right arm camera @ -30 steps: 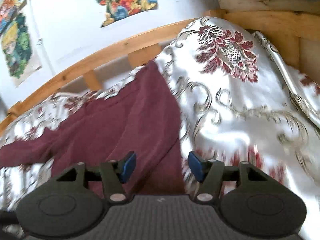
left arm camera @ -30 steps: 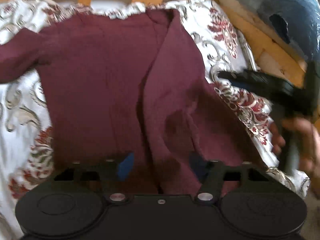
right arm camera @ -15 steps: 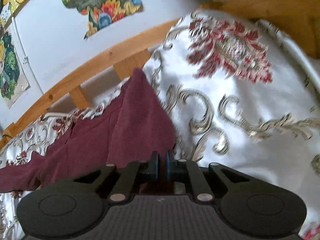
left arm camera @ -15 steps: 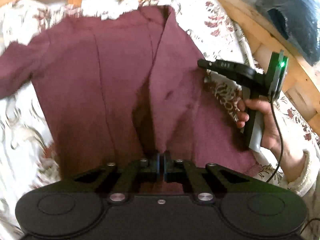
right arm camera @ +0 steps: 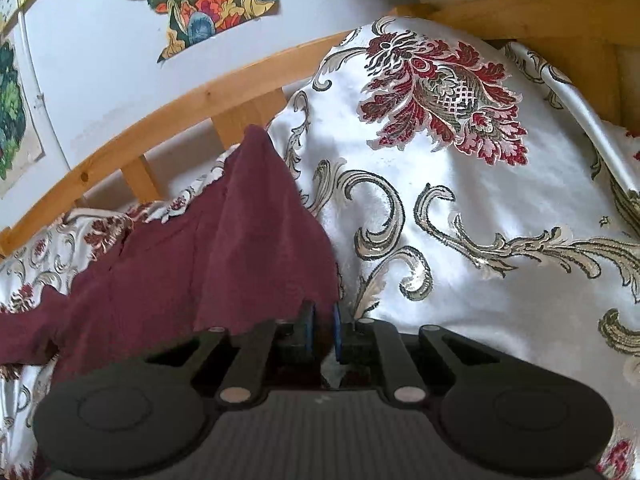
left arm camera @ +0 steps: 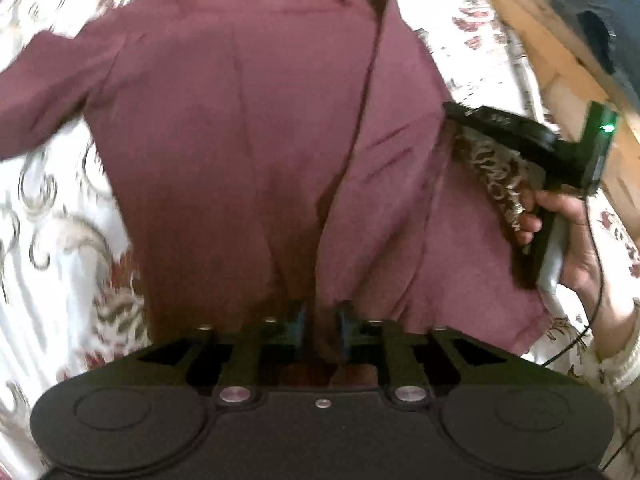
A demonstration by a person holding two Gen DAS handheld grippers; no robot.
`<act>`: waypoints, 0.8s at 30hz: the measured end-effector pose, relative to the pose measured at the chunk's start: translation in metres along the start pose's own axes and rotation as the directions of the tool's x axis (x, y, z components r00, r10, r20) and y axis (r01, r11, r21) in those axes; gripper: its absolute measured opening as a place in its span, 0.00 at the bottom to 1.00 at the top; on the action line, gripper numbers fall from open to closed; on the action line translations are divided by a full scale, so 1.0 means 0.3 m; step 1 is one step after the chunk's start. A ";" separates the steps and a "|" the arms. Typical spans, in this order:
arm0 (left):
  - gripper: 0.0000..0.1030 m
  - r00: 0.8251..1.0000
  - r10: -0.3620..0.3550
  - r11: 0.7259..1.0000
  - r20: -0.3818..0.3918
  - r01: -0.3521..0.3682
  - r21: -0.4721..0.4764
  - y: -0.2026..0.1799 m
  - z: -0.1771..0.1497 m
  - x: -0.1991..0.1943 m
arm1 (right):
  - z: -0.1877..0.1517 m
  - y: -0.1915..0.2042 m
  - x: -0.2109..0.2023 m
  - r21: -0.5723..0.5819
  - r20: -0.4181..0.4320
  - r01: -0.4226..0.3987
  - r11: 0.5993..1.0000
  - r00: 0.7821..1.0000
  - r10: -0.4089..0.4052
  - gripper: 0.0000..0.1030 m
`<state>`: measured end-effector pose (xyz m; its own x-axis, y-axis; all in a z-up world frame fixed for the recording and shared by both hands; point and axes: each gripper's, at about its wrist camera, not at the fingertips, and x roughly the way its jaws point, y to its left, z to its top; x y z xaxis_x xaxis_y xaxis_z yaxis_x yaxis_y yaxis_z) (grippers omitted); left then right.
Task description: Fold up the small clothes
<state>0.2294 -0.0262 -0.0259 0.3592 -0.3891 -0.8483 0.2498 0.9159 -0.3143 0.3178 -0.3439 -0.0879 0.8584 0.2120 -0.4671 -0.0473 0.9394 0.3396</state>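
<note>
A maroon top (left arm camera: 248, 128) is lying on a floral bedspread (right arm camera: 460, 208) by a wooden rail (right arm camera: 192, 108). Both tongs, left (left arm camera: 322, 320) and right (right arm camera: 322, 328), are pinching its cloth, nearly closed.

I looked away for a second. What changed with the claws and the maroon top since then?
Both claws closed from open: the left claw pinched the maroon top at its near hem, the right claw at its side edge, and that side now lifts toward the middle. The far sleeve and the floral bedspread stayed put.
</note>
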 end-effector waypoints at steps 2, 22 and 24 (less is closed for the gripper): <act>0.29 1.000 -0.004 1.000 -0.008 0.004 -0.027 0.016 -0.013 0.006 | -0.001 0.013 -0.008 -0.013 0.003 0.014 1.000 1.000 -0.014 0.26; 0.92 0.954 0.230 0.959 0.194 -0.189 -0.210 0.160 -0.143 -0.222 | -0.269 0.331 -0.174 -0.544 -0.035 0.074 0.836 0.993 -0.111 0.94; 0.98 0.897 0.367 0.918 0.248 -0.306 -0.252 0.225 -0.173 -0.304 | -0.248 0.327 -0.222 -0.503 0.009 0.062 0.862 0.998 -0.066 0.99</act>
<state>0.1667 0.0763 0.0081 0.6365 -0.0370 -0.7704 -0.1076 0.9848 -0.1361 0.2181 -0.2457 -0.0841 0.8643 0.1466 -0.4811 -0.2444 0.9585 -0.1469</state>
